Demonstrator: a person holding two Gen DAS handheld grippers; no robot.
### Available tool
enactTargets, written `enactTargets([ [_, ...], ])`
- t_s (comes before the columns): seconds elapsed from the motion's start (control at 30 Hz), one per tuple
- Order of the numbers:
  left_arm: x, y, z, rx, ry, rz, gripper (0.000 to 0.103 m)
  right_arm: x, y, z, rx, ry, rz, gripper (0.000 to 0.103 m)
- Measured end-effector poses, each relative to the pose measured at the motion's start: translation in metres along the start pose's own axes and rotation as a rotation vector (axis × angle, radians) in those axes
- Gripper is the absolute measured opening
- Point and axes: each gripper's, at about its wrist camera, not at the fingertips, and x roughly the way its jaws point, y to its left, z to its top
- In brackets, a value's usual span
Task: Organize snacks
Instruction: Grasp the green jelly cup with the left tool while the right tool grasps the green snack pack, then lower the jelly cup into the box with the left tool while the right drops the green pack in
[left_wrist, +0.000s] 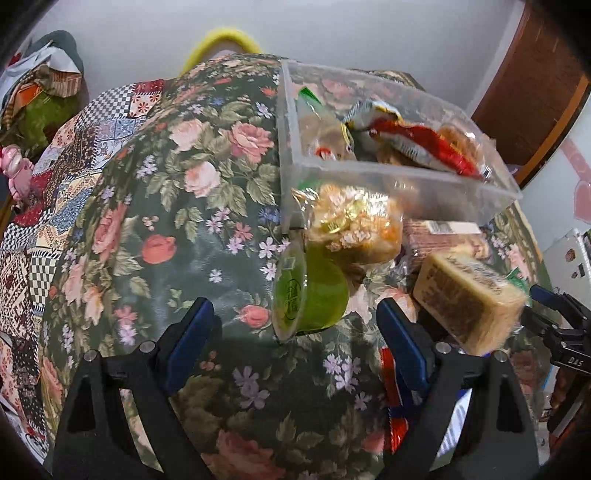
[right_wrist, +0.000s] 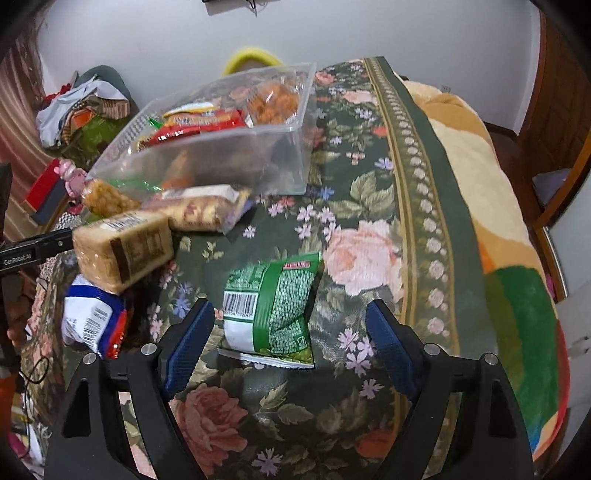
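A clear plastic bin (right_wrist: 236, 147) of snacks sits on a floral bedspread (right_wrist: 369, 184), whose bordered edge runs along its right side. Bare cloth lies left of the bin. The left gripper (left_wrist: 295, 328) hovers spread wide over a green jelly cup (left_wrist: 310, 291) lying on its side. The right gripper (right_wrist: 290, 328) is spread around a green snack packet (right_wrist: 277, 306). A wrapped cake block (right_wrist: 122, 251) lies nearby.

A flowery cloth (left_wrist: 155, 206) covers the bed. A yellow ring (left_wrist: 221, 40) peeks up at 12 o'clock. A pink toy (left_wrist: 16, 166) sits at 9 o'clock. A striped blanket (right_wrist: 491, 206) lies at 3 o'clock.
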Motion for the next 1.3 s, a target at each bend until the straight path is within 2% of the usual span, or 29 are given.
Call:
enactTargets([
  [0.1, 0.011, -0.006, -0.002, 0.031, -0.002, 0.021, 0.083, 0.006, 0.001, -0.003, 0.009, 0.015, 0.004, 0.076],
  [0.17, 0.018, -0.009, 0.000, 0.047, 0.004, 0.023, 0.073, 0.007, 0.003, -0.002, 0.001, 0.009, -0.002, 0.072],
  [0.37, 0.029, -0.011, 0.000, 0.055, 0.005, 0.006, 0.047, 0.009, 0.012, -0.002, -0.042, -0.001, -0.004, 0.046],
  [0.53, 0.027, -0.009, -0.001, 0.061, -0.016, -0.001, 0.044, 0.010, 0.013, -0.001, -0.049, -0.013, -0.006, 0.041],
  [0.63, 0.019, -0.011, -0.006, 0.085, -0.033, 0.017, 0.041, 0.008, 0.011, -0.001, -0.036, -0.017, 0.005, 0.041],
  [0.93, -0.012, -0.006, -0.014, 0.056, -0.057, 0.010, 0.040, -0.008, 0.008, 0.008, -0.017, -0.060, 0.023, 0.040],
  [1.3, -0.070, -0.008, -0.002, 0.045, -0.169, 0.005, 0.040, -0.034, 0.009, 0.033, -0.022, -0.165, 0.031, 0.040],
])
